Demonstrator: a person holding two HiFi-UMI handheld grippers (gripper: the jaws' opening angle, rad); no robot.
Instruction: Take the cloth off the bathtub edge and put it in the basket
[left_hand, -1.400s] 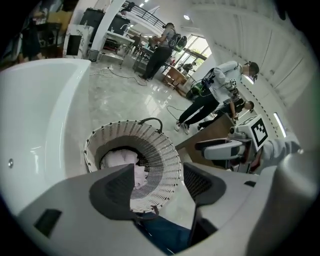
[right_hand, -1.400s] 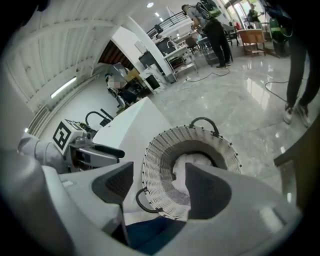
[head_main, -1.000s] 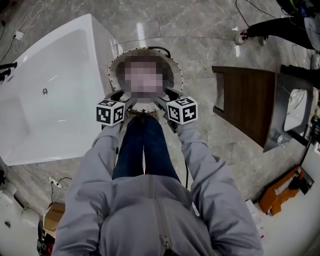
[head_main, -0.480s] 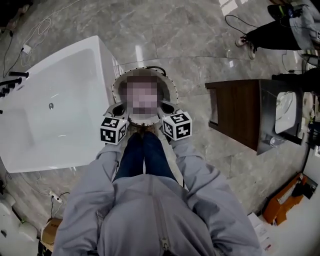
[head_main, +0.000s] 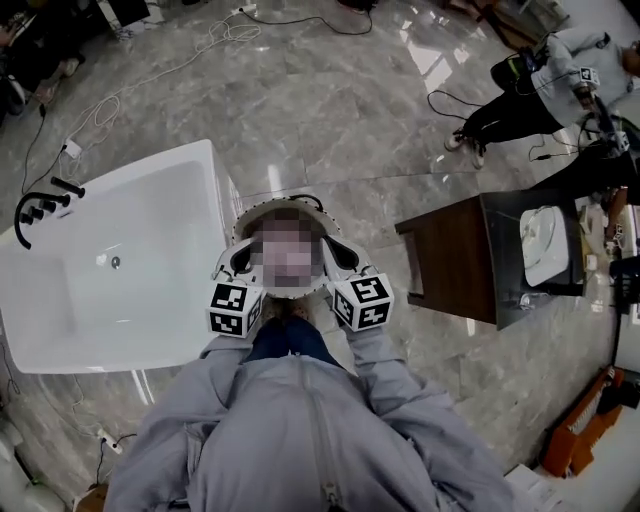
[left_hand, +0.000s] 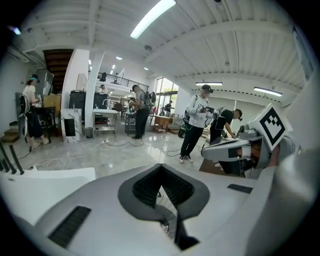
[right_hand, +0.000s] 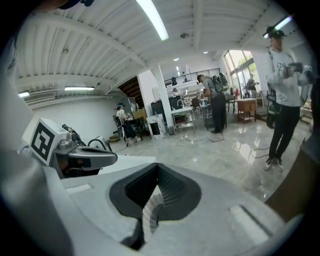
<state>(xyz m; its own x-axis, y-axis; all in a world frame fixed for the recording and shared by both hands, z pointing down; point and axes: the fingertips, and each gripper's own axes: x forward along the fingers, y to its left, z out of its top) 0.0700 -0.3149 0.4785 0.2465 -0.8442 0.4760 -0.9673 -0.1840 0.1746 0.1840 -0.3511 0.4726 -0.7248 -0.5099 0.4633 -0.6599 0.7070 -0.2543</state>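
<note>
1. You are holding the left gripper (left_hand: 160, 172) and the right gripper (right_hand: 158, 175) side by side over the near rim of the basket (head_main: 262, 210). The basket is standing on the floor (head_main: 330, 120), just right of the bathtub (head_main: 100, 362).
2. Both sets of fingers are now sitting clenched, pad against pad. A second ago they were standing partly apart. Neither gripper view is showing anything caught between them, so you are carrying nothing.
3. The head view is taking in more of the floor than a second ago, and the bathtub is appearing smaller and farther left. Judged from this, you are straightening up and drawing away from the basket.
4. No cloth is lying on any part of the bathtub edge that is in view. The inside of the basket is blurred out, so you cannot confirm there that the cloth is resting inside.
5. Empty, clenched fingers over the basket are suggesting that the drop is already made. Treat the task as at or near its end, and check the basket contents directly before moving off.
</note>
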